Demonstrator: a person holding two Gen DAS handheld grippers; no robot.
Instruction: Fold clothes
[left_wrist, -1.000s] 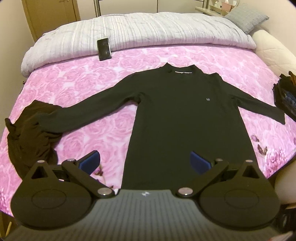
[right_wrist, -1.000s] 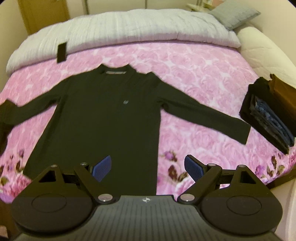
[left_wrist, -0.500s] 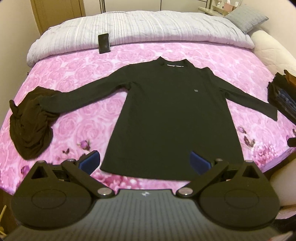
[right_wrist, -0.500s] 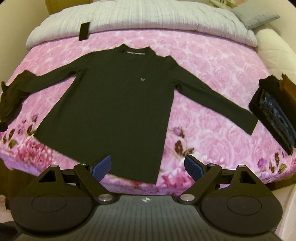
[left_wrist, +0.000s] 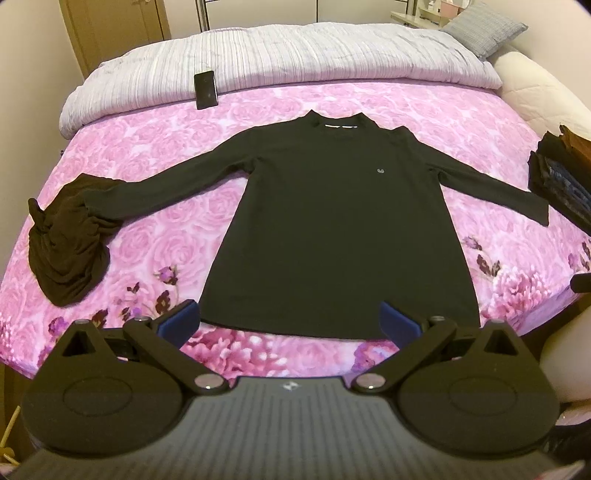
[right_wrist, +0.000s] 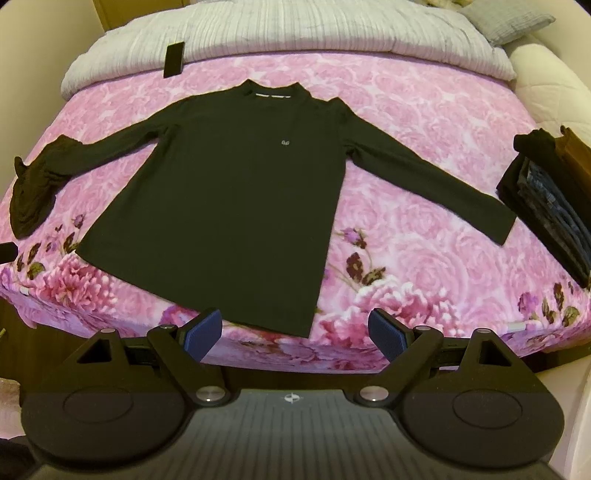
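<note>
A black long-sleeved shirt (left_wrist: 332, 221) lies flat, front up, on the pink floral bed, both sleeves spread out; it also shows in the right wrist view (right_wrist: 236, 192). My left gripper (left_wrist: 290, 323) is open and empty, above the bed's near edge at the shirt's hem. My right gripper (right_wrist: 295, 332) is open and empty, above the near edge by the hem's right corner. A crumpled dark brown garment (left_wrist: 66, 240) lies at the left, touching the left cuff. A stack of folded dark clothes (right_wrist: 546, 199) sits at the right edge.
A white striped duvet (left_wrist: 295, 55) lies across the head of the bed with a black phone (left_wrist: 205, 89) on it. A grey pillow (left_wrist: 484, 27) sits at the far right. A cream cushion (left_wrist: 535, 96) lines the right side.
Both grippers have drawn back toward the foot of the bed, so the whole shirt and its hem now show. The shirt has not moved. Both stay open.
</note>
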